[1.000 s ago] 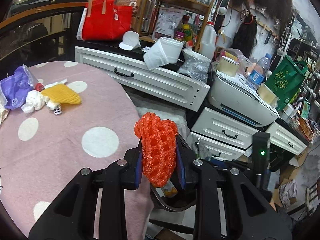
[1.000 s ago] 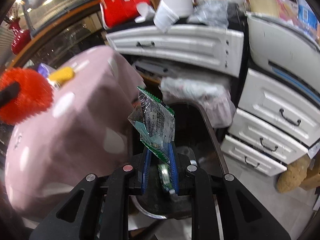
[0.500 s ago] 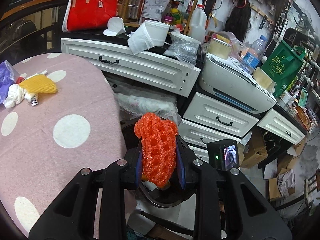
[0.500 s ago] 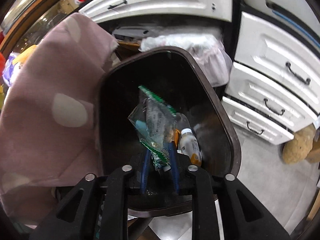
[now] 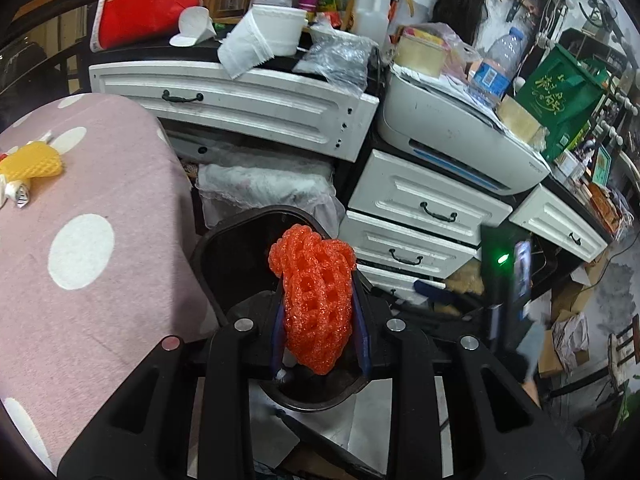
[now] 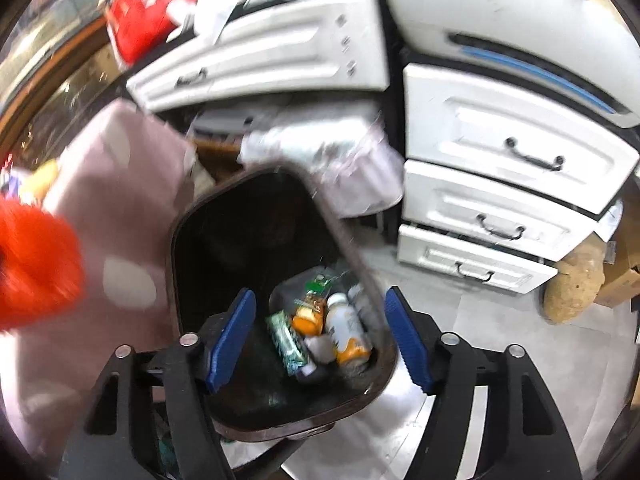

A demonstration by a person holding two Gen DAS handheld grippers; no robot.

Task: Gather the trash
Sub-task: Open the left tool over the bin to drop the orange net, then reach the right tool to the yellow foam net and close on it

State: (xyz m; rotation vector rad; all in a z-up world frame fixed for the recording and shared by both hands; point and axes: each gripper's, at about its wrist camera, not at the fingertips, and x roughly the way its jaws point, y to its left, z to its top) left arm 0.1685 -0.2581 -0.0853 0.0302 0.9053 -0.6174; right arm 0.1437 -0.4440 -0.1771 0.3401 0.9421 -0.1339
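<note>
Left wrist view: white drawers [image 5: 424, 208] and printer [image 5: 448, 136] behind dark bin [image 5: 212, 248]

Orange foam net [image 5: 314, 300] clamped above dark bin [image 6: 280, 428], wrapper [image 6: 286, 342] & bottles inside

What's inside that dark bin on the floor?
In the bin: a green wrapper, small bottles with orange labels and a clear bag. Anything beneath them, and the dark far side, can't be made out.

Bin [image 5: 224, 248] floor behind orange net [image 5: 316, 300]
</note>
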